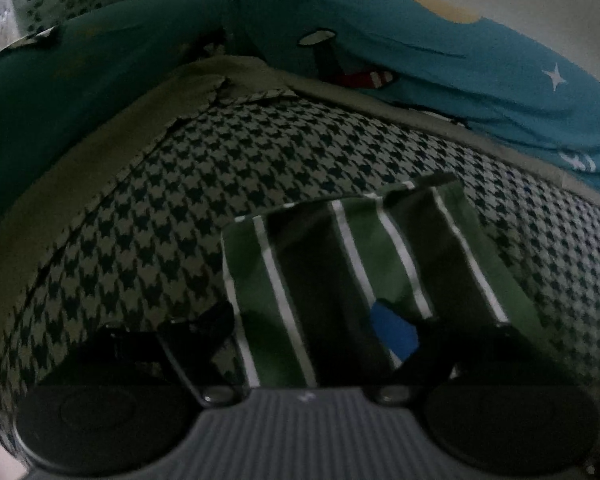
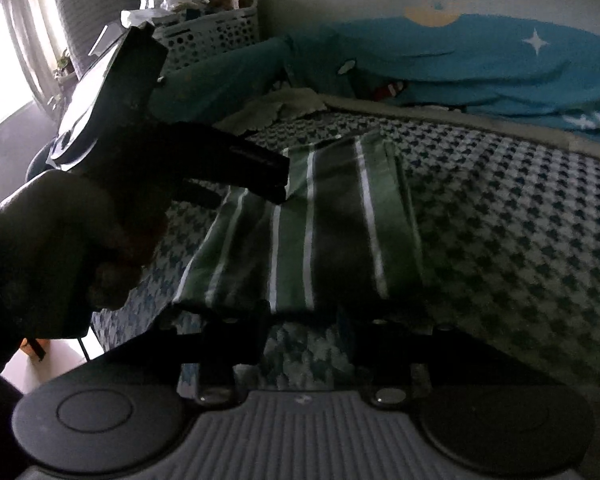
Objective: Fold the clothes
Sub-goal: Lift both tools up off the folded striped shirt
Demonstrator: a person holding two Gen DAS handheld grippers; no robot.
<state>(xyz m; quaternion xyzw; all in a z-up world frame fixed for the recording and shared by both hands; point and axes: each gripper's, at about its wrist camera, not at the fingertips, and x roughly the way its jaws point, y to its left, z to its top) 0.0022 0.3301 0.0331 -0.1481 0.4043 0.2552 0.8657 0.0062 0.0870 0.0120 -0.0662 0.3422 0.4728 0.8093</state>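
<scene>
Right tongs [image 2: 305, 320]: nearest, jaws narrow, empty, apart from near edge of striped garment. Left tongs [image 1: 311, 320]: jaws wide, straddling garment's near edge, pads not pressing; blue pad on right finger. Person's hand [image 2: 80, 240] grips left tool. Green striped garment [image 1: 339, 272]: folded rectangle, flat on houndstooth bed cover [image 1: 140, 208]. Beyond: teal blanket [image 1: 459, 60] with white star, bunched. Farthest: perforated basket [image 2: 212, 36] by wall.

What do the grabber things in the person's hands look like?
Each gripper has a grey ribbed body with two round black discs and black fingers. The left gripper has a blue pad on one finger. The hand holding it looks too dark to tell what it wears.
</scene>
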